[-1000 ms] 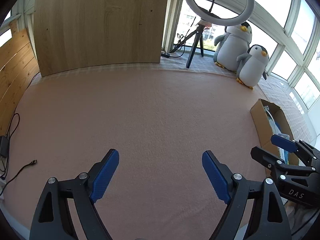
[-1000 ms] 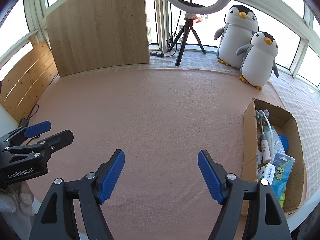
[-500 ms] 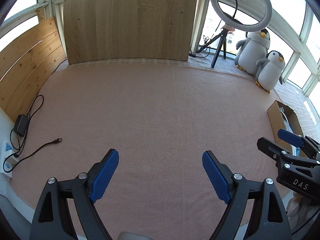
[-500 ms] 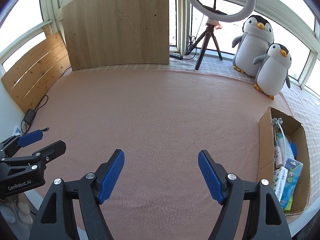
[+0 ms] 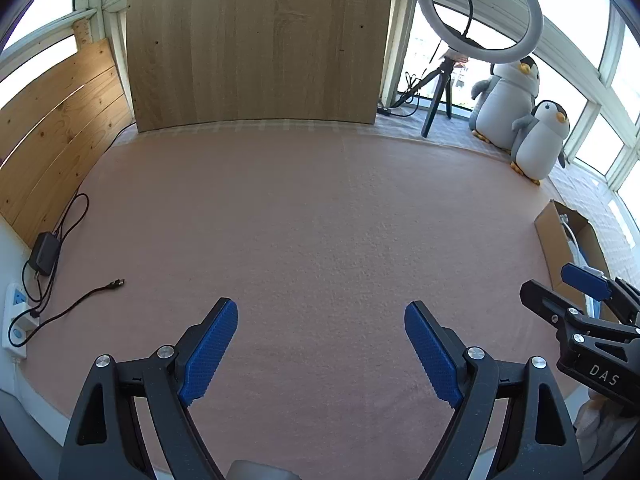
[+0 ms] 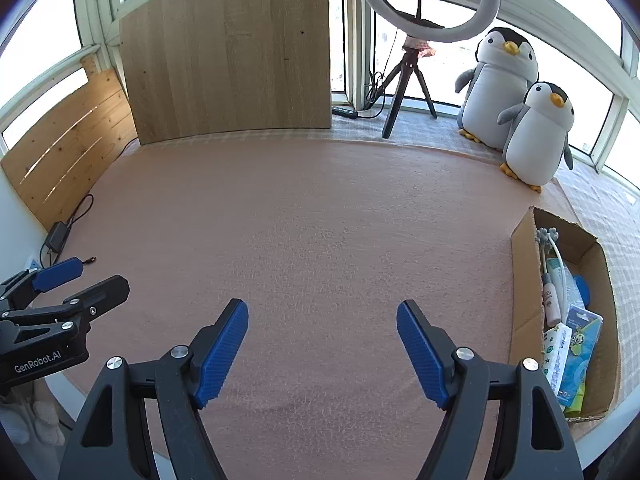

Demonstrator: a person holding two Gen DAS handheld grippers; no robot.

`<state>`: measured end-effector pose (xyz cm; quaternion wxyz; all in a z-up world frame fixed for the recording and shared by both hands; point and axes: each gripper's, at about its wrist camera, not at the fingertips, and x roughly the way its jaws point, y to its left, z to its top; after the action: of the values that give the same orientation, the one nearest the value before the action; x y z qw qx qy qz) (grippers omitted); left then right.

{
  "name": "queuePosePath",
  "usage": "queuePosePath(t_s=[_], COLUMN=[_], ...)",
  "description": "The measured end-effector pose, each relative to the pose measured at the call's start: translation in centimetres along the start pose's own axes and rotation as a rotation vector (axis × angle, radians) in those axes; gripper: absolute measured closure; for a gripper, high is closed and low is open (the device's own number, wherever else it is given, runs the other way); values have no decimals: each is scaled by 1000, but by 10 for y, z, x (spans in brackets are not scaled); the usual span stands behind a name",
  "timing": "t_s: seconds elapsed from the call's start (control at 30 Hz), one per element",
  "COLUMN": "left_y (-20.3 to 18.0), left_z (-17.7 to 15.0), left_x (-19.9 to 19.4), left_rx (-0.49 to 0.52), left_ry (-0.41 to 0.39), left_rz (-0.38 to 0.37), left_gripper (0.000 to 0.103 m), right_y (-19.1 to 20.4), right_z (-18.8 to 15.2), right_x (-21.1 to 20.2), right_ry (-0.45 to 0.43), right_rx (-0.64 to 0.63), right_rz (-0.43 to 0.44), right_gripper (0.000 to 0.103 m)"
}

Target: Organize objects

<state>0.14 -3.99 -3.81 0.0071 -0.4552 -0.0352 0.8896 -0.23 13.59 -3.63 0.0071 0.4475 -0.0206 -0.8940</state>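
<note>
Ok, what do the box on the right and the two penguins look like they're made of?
The box looks like plain brown corrugated cardboard: matte, with raw, slightly ragged flap edges. The two penguins look like soft plush fabric, matte grey and white, with rounded stuffed bodies and orange fabric beaks and feet.

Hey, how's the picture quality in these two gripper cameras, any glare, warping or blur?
Left wrist view: strong fisheye bending of the wooden board, windows blown out white behind the ring light, dark corners. Right wrist view: same barrel warp, overexposed panes behind the penguins, yet the cardboard box contents stay sharp; pink mat evenly lit, no motion blur.
</note>
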Motion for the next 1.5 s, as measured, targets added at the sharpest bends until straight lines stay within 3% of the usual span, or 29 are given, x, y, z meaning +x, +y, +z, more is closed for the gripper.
queuePosePath(t_s=[1.5], left_y=[-8], left_z=[10], left_x=[17], left_rx=[12], left_ry=[25], left_rz=[-37], left_gripper=[15], right_y=[-11], right_z=[2], right_x=[8], right_ry=[16], right_rx=[24], right_rz=[-21], right_gripper=[26])
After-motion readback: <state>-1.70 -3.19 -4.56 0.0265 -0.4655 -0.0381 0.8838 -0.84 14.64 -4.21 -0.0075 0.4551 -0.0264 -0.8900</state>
